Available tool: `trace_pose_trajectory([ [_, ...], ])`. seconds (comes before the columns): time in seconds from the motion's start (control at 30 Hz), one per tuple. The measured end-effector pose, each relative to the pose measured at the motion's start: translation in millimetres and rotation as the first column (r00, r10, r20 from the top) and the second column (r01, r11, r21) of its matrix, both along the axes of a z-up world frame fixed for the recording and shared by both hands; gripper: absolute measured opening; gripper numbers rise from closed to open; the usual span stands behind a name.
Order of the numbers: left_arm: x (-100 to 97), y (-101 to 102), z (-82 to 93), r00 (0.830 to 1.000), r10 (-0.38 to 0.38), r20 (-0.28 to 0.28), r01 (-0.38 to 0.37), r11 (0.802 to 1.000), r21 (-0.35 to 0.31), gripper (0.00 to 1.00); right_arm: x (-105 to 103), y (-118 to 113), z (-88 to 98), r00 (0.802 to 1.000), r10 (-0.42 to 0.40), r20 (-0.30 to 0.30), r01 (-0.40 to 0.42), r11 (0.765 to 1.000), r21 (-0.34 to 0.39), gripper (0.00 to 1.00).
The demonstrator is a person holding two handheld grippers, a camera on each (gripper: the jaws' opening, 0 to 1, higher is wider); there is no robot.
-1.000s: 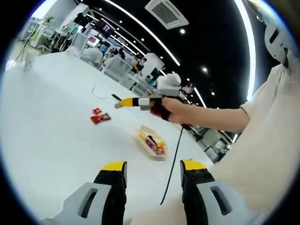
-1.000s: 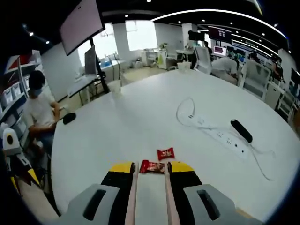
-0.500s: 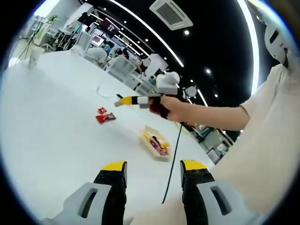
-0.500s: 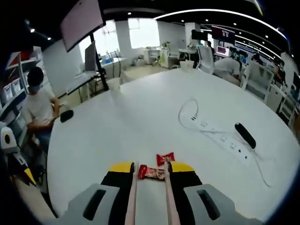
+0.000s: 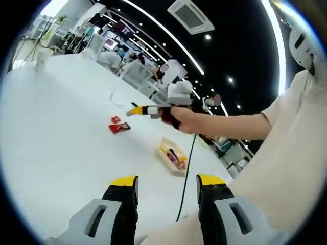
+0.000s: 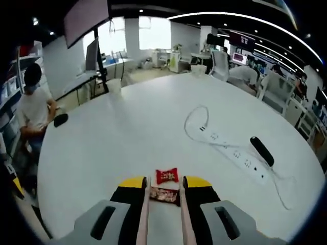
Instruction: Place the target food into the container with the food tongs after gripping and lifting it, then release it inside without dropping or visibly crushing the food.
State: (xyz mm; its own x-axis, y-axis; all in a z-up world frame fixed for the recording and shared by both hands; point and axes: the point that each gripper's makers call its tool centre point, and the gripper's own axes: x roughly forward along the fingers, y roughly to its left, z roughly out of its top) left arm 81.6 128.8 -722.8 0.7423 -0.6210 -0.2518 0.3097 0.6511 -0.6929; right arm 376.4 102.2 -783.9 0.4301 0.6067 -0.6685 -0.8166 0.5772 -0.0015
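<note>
A dark red snack packet (image 6: 164, 194) lies on the white table (image 6: 127, 132) between the two pale blades of the food tongs (image 6: 144, 204). My right gripper (image 6: 164, 182) is shut on those tongs. A second, brighter red packet (image 6: 167, 175) lies just beyond the tips. In the left gripper view both packets (image 5: 118, 127) sit under the right gripper (image 5: 148, 109), held by a hand. A pale tray container (image 5: 172, 155) with several snacks in it rests nearer. My left gripper (image 5: 167, 182) is open and holds nothing.
A white power strip (image 6: 239, 154) with a looped cable and a black oblong object (image 6: 260, 150) lie to the right. A seated person (image 6: 31, 107) and a black mouse (image 6: 60, 120) are at the table's left edge. A black cable (image 5: 187, 173) hangs by the tray.
The right gripper has moved forward over the table. The dark red packet, earlier just ahead of the tong tips, now lies between the blades. The left gripper stays open.
</note>
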Motion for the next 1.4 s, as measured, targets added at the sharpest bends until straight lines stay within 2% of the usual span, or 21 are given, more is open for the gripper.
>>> trace_pose_trajectory([
  [0.57,4.8,3,-7.2,1.0,0.011,-0.025,-0.011,1.0,-0.011,0.44,2,14,-10.1,1.0,0.022,-0.017,-0.022,1.0,-0.009,0.28],
  [0.63,5.4,3,-8.1,1.0,0.012,-0.028,-0.013,1.0,-0.012,0.44,1,14,-10.7,0.998,0.066,0.019,-0.065,0.997,-0.051,0.28],
  [0.73,7.0,5,-8.6,0.999,0.016,-0.031,-0.016,1.0,-0.015,0.44,2,15,-11.1,0.997,0.064,0.037,-0.062,0.997,-0.052,0.28],
  [1.03,11.5,8,-10.9,0.999,0.018,-0.039,-0.019,1.0,-0.016,0.44,5,20,-20.8,0.998,0.062,0.004,-0.062,0.997,-0.045,0.28],
  [1.4,13.7,11,-15.5,0.998,0.024,-0.055,-0.025,1.0,-0.016,0.44,4,28,-25.9,0.996,0.084,-0.008,-0.084,0.995,-0.057,0.28],
])
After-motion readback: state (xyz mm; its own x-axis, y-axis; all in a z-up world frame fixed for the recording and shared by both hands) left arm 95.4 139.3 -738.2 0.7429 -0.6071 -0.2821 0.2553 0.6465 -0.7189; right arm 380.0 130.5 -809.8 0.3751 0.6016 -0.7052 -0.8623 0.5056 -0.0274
